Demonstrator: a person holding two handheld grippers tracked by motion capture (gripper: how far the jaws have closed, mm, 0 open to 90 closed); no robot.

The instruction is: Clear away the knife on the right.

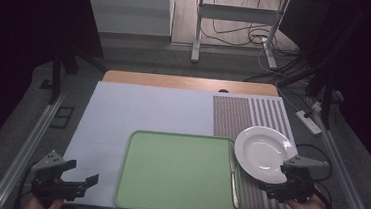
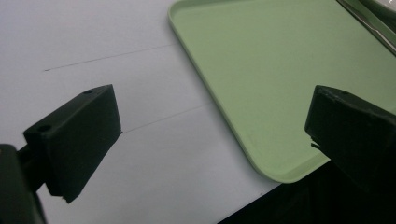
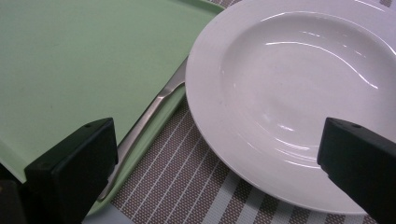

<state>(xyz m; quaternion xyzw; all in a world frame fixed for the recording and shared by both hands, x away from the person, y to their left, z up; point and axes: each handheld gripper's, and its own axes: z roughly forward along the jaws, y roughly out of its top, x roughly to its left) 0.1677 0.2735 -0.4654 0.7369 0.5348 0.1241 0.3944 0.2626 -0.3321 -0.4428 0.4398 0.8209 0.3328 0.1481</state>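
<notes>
Little looks done yet: the plate (image 1: 264, 154) sits on the striped mat (image 1: 251, 115), its left rim just over the tray (image 1: 178, 171) edge, untouched. The right gripper (image 1: 287, 185) hovers at its near rim, fingers released; the left gripper (image 1: 70, 175) waits spread too. One plate, one tray, one knife (image 3: 144, 119), one mat.

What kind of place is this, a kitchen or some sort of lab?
Probably a lab or test room set up for table-setting practice, not a kitchen. A plate and green tray sit on a work table, with loose cables on the floor behind.
</notes>
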